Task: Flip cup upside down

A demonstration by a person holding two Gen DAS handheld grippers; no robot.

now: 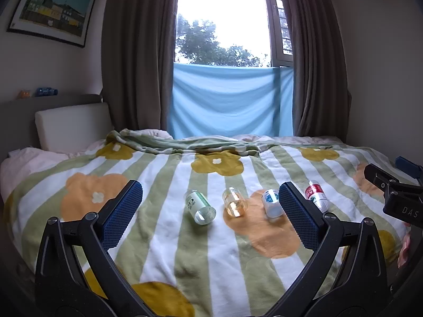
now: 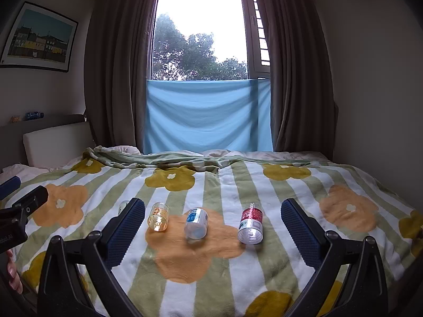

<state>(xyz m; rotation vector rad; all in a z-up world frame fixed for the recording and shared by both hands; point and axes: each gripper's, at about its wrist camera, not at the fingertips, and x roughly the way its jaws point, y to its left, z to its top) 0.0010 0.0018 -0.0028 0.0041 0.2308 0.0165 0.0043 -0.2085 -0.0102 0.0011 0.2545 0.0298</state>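
Note:
Several small clear cups lie on their sides in a row on the flowered blanket (image 1: 185, 251): a green-printed cup (image 1: 199, 206), an orange cup (image 1: 234, 205), a blue-printed cup (image 1: 271, 202) and a red-printed cup (image 1: 317, 195). The right wrist view shows the orange cup (image 2: 158, 219), the blue cup (image 2: 196, 223) and the red cup (image 2: 250, 227); the green cup (image 2: 123, 207) is mostly hidden behind a finger. My left gripper (image 1: 210, 206) is open and empty, held above the blanket in front of the cups. My right gripper (image 2: 211, 222) is open and empty, likewise in front of them.
The blanket (image 2: 211, 264) covers a bed with a white headboard cushion (image 1: 74, 126) at the left. A window with a blue cloth (image 1: 232, 100) and dark curtains stands behind. The right gripper's body (image 1: 396, 198) shows at the right edge of the left wrist view.

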